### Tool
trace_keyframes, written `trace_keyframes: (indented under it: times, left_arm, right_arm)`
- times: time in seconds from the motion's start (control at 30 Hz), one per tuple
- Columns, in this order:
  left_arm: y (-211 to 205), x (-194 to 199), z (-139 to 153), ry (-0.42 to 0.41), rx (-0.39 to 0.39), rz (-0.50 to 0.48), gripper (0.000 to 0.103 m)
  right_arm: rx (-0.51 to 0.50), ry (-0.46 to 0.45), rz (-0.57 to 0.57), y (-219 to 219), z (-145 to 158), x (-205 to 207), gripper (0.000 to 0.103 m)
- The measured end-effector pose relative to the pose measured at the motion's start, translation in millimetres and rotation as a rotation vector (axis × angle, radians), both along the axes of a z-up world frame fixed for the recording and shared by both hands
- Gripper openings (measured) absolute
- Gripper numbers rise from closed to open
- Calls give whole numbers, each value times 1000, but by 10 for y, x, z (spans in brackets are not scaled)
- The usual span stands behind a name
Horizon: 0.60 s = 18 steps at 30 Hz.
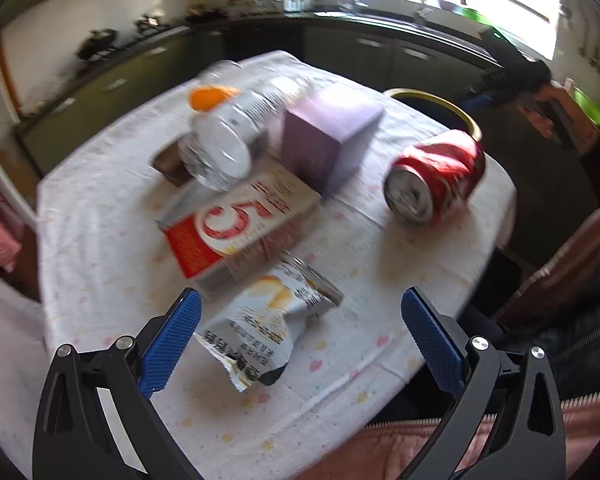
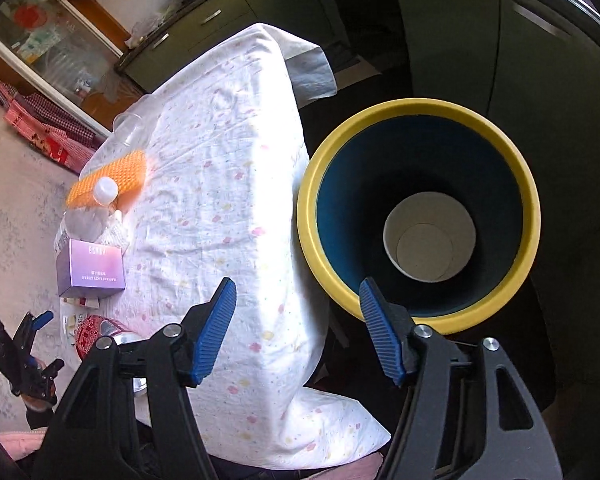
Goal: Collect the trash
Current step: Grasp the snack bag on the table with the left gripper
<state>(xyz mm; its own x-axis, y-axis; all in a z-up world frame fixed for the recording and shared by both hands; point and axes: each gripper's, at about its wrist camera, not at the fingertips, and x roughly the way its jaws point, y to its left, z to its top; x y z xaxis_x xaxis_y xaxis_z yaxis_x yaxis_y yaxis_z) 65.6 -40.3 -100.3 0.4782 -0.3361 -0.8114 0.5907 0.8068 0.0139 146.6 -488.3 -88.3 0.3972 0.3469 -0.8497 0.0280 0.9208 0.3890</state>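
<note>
On the cloth-covered table (image 1: 100,240) lie a torn snack wrapper (image 1: 268,328), a red-and-white carton (image 1: 236,224), a clear plastic bottle (image 1: 228,140), a purple box (image 1: 327,132) and a crushed red can (image 1: 435,176). My left gripper (image 1: 301,296) is open just above the wrapper, which lies between the fingers, nearer the left pad (image 1: 172,340) and untouched. My right gripper (image 2: 296,286) is open and empty at the near rim of a yellow-rimmed blue bin (image 2: 419,106). A white paper cup (image 2: 429,236) sits at the bin's bottom.
The bin (image 1: 455,108) stands beside the table's far right edge. An orange textured item (image 2: 128,168) lies by the bottle's cap. Dark green kitchen cabinets (image 1: 379,52) run behind. A pink sleeve (image 1: 419,448) shows at the near edge.
</note>
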Motion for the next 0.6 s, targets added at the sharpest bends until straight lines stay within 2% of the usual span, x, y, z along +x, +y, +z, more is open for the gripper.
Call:
trace_keyframes:
  times: [0.27,0.4,0.6]
  left_arm:
    - [-40,162,-231,75,70,-125,96]
    - [-84,268,-331,104,115,-143,96]
    - [-165,354,-431,143,144,-186,83]
  right_arm:
    - [7,20,4,14,-105,53,63]
    - [8,32,16,50,-152,96,63]
    - [19,45,26,79,-227,114,64]
